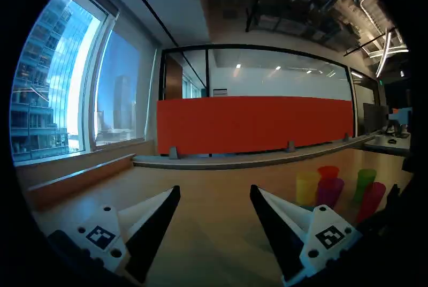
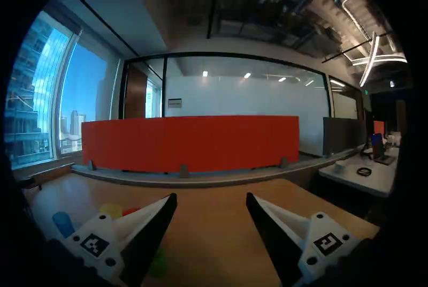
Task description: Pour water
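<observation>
Two spread grippers over a wooden tabletop, with coloured cups standing off to the side.

In the left gripper view, the left gripper (image 1: 214,187) has its fingers wide apart with nothing between them. On the tabletop (image 1: 214,244), to the right of its right finger, a close cluster of cups stands upright: yellow cup (image 1: 306,188), red cup (image 1: 328,172), purple cup (image 1: 329,191), green cup (image 1: 366,180) and pink cup (image 1: 372,198). In the right gripper view, a blue cup (image 2: 63,224) and a yellow cup (image 2: 111,210) sit at the far left, partly hidden by the left finger of the right gripper (image 2: 211,195), which is also spread and empty. An orange divider (image 2: 192,145) spans the tabletop's far edge.
</observation>
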`<state>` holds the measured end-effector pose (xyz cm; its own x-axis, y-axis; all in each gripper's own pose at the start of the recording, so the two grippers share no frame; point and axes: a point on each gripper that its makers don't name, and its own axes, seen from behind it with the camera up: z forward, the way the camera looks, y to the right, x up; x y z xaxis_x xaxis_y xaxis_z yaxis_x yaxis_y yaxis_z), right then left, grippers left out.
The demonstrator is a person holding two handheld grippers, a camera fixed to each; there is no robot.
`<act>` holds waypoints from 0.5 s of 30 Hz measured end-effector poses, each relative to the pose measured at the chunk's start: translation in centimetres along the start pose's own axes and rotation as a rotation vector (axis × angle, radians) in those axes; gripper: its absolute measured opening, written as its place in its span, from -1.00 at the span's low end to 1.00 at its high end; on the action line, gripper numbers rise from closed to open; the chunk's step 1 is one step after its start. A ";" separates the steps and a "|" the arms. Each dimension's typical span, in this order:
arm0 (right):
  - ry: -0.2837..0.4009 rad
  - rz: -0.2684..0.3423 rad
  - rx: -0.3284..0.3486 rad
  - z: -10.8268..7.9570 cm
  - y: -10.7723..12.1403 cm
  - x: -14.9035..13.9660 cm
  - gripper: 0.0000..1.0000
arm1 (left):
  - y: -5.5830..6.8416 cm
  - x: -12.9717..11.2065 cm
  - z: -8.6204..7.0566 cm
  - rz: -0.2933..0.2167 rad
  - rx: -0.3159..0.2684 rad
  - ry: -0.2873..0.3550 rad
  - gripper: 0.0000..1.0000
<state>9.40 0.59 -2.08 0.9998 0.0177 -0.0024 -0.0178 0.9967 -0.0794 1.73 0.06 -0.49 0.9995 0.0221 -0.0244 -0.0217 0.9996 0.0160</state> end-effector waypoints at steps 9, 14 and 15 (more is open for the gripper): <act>-0.006 -0.009 0.002 0.3 -0.6 0.0 1.00 | -0.3 -0.7 0.4 -0.026 0.001 -0.001 0.94; -0.004 -0.017 0.005 0.4 -0.9 0.4 1.00 | -0.2 -1.3 0.6 -0.028 -0.003 -0.008 0.94; -0.004 -0.019 0.005 0.4 -0.9 0.4 1.00 | -0.2 -1.3 0.6 -0.027 -0.004 -0.009 0.94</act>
<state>9.78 -0.31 -1.59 1.0000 -0.0005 0.0029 0.0007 0.9972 -0.0746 0.44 -0.17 0.12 0.9999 -0.0049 -0.0162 0.0051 0.9999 0.0114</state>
